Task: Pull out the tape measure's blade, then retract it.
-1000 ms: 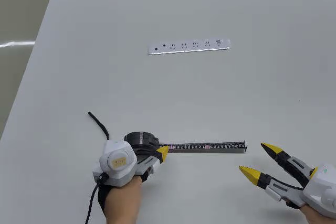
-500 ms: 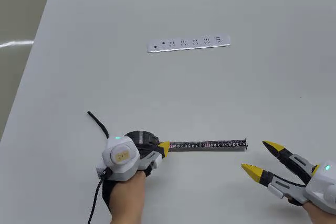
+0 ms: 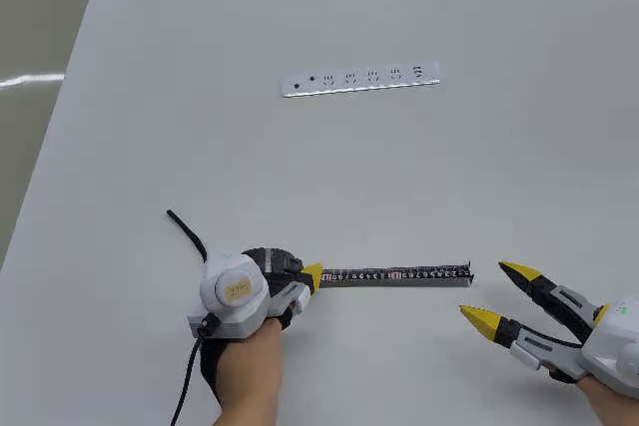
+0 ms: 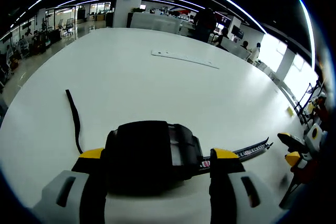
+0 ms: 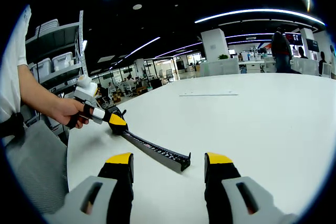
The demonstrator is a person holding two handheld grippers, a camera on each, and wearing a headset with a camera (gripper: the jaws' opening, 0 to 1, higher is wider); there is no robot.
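Left gripper: jaws clamped on the black round tape measure case, one yellow tip on each side of it. In the left gripper view the case fills the gap between the tips of the left gripper. The case sits on the white tabletop, near edge, left of centre in the head view.

The grey graduated steel blade is out of the case. It runs flat and straight along the table to the right, with the hooked end free and nothing gripping it.

Right gripper: jaws spread wide and empty. The tips are close to the blade's free end but not touching it. In the right gripper view the blade comes in from the left gripper, and its end stops just ahead of the open gap of the right gripper. In the left gripper view the right gripper is just past the blade tip.

The left hand is wrapped round the left gripper's handle. A black cable hangs from it.

Other items:
- A thin black strap lies on the table just left of the case. It may be attached to the case, but I can't tell.
- A long white power strip lies flat, well away toward the far side.
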